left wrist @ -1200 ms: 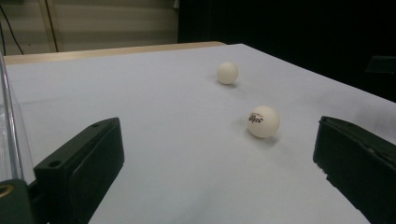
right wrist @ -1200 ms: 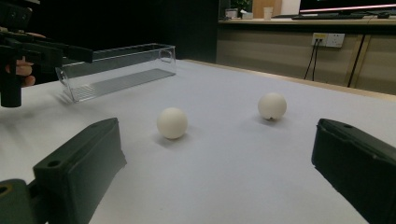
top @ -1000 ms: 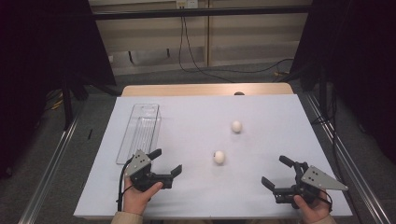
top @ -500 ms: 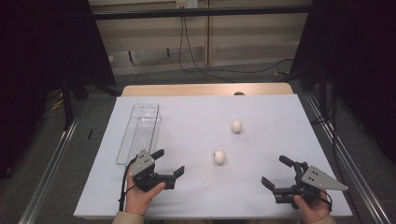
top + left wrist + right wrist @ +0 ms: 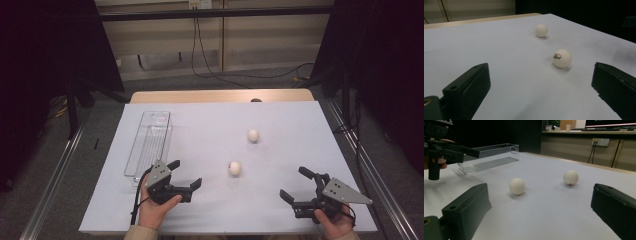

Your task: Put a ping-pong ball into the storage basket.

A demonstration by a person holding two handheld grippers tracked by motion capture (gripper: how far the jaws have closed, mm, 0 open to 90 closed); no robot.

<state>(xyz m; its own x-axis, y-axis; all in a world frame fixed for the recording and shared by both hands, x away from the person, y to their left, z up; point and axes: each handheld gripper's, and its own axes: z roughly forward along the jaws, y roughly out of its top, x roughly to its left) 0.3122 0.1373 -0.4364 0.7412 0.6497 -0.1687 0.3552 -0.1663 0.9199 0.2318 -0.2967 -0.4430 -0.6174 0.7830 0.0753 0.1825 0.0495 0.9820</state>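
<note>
The left gripper (image 5: 186, 174) and the right gripper (image 5: 295, 183) both hover with jaws spread wide and empty. The near ball (image 5: 234, 168), smooth, matte white with small illegible print, sits between them, ahead of the left jaws. The far ball (image 5: 253, 135) lies beyond. A clear ribbed plastic tray (image 5: 148, 145) sits just beyond the left gripper.

Table (image 5: 300, 125) with a white sheet over the top, bare wood strip showing along the far edge. Two white balls lie on the sheet, well apart: near ball (image 5: 234, 168) about mid-table, with small dark print on it in the left gripper view (image 5: 562, 58); far ball (image 5: 253, 135) further back and a bit right. Long clear plastic tray (image 5: 149, 142) lies on the left side, lengthwise front to back, empty.
</note>
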